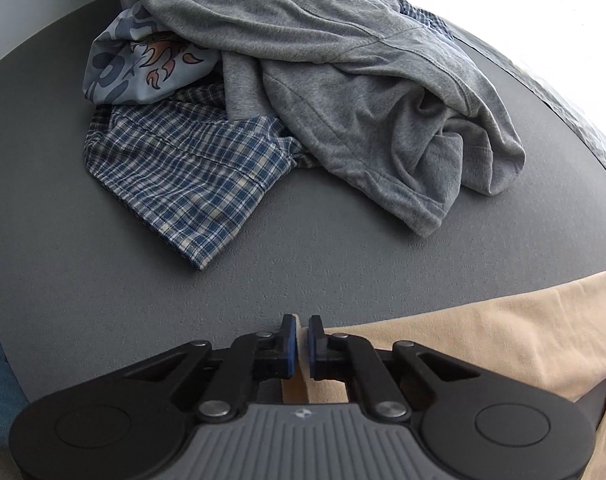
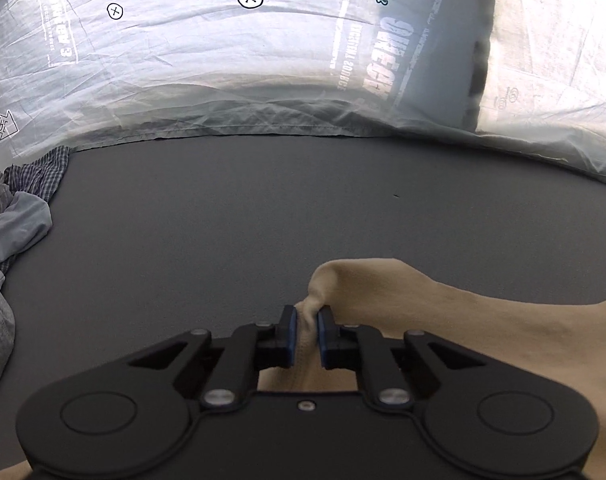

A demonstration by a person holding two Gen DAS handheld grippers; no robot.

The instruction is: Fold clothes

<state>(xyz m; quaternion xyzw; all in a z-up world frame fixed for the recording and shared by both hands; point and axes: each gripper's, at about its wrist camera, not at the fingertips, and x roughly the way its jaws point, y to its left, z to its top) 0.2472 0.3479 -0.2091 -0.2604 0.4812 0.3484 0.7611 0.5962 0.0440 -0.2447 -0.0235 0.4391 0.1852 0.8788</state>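
A beige garment lies on the grey table at the lower right of the left wrist view. My left gripper is shut on its thin edge, which shows between the blue pads. In the right wrist view the same beige garment bunches up between the pads, and my right gripper is shut on that fold. Most of the cloth under both grippers is hidden.
A heap of clothes sits at the far side: a grey sweatshirt, a blue plaid shirt and a light blue printed garment. A white printed sheet with carrots borders the table at the back.
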